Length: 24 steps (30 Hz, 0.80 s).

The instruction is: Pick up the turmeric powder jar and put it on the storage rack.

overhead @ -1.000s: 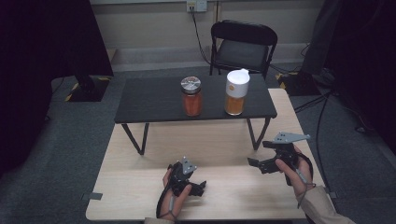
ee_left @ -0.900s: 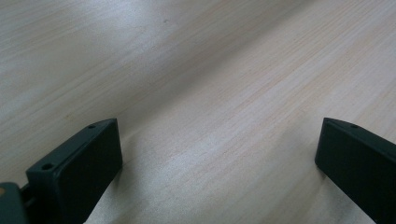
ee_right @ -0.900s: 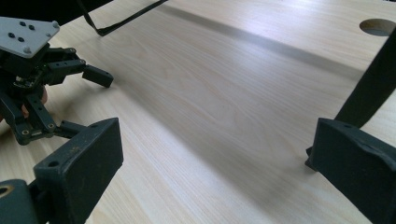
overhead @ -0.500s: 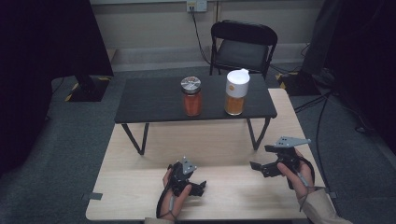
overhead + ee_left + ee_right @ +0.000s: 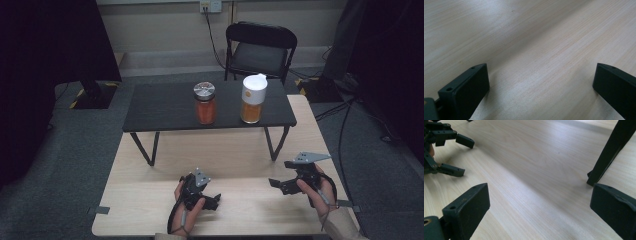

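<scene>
Two grippers sit low in the high view, each held in a person's hand over a pale wooden desk (image 5: pixel 150 165). Lower centre of the frame, the left gripper (image 5: pixel 214 201) rests on or just above the wood, and its own view shows both black jaws spread wide with bare wood grain between them and nothing held. Lower right, the right gripper (image 5: pixel 274 184) is held just above the desk with its grey three-cornered plate on top; in its own view the jaws also stand wide apart and empty, with the left gripper (image 5: pixel 461 157) at upper left and a black leg at upper right. Farther back, a small black desk (image 5: pixel 160 107) stands on the wooden one. On it, at centre frame, an orange-filled jar (image 5: pixel 205 103) with a metal lid stands upright near a white-lidded container (image 5: pixel 252 98), also upright. Behind, a black folding chair (image 5: pixel 260 50) faces the desk.
</scene>
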Tool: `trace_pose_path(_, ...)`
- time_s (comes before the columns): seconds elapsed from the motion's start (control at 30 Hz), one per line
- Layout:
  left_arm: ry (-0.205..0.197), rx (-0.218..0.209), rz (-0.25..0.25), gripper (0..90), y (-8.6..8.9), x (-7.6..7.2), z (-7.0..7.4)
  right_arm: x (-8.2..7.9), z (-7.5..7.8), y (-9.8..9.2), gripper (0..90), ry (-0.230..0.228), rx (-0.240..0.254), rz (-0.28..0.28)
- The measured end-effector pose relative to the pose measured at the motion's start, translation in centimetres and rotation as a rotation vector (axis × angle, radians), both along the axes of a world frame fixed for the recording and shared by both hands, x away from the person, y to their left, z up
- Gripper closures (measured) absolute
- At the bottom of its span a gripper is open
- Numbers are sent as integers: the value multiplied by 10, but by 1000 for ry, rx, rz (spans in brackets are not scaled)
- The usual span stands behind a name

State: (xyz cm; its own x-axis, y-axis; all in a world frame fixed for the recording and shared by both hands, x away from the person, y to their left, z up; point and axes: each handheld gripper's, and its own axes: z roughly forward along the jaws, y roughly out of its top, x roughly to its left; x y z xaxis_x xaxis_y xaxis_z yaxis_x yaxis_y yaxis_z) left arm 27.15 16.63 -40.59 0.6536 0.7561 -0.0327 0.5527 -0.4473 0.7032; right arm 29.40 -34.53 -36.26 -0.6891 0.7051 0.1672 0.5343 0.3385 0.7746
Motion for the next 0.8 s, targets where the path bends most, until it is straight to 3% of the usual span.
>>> trace_pose_path(0.5, -1, 1, 1, 1, 0, 0, 0, -4, -17, -5, 16, 21, -20, -6)
trace_pose_path(0.8, -1, 2, 1, 1, 0, 0, 0, -7, -27, -4, 17, 13, -77, -1)
